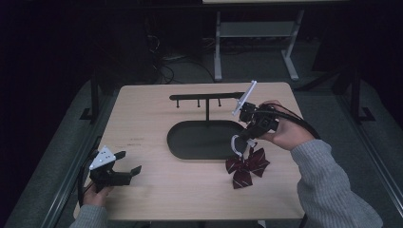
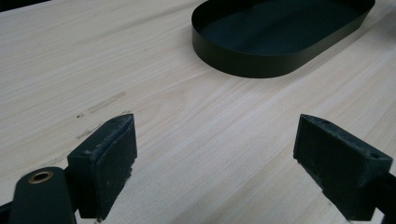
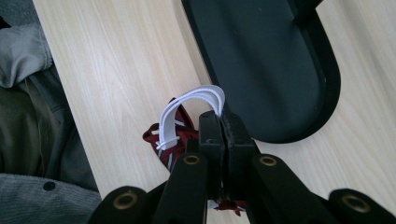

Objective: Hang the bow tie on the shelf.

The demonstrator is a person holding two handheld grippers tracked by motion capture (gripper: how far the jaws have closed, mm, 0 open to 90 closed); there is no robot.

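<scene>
Right hand-held gripper (image 1: pixel 241 142): jaws pressed together on the white elastic loop (image 3: pixel 194 103) of a dark red striped bow (image 1: pixel 246 166). High view: bow lies on the tabletop (image 1: pixel 157 114) just beside the near right end of the black oval tray (image 1: pixel 190 142); hook stand (image 1: pixel 207 97) rises behind. Right gripper view: loop arches from the jaws, bow mostly hidden beneath. Left hand-held gripper (image 1: pixel 126 164): spread wide, holding nothing, over bare wood near the front left corner
</scene>
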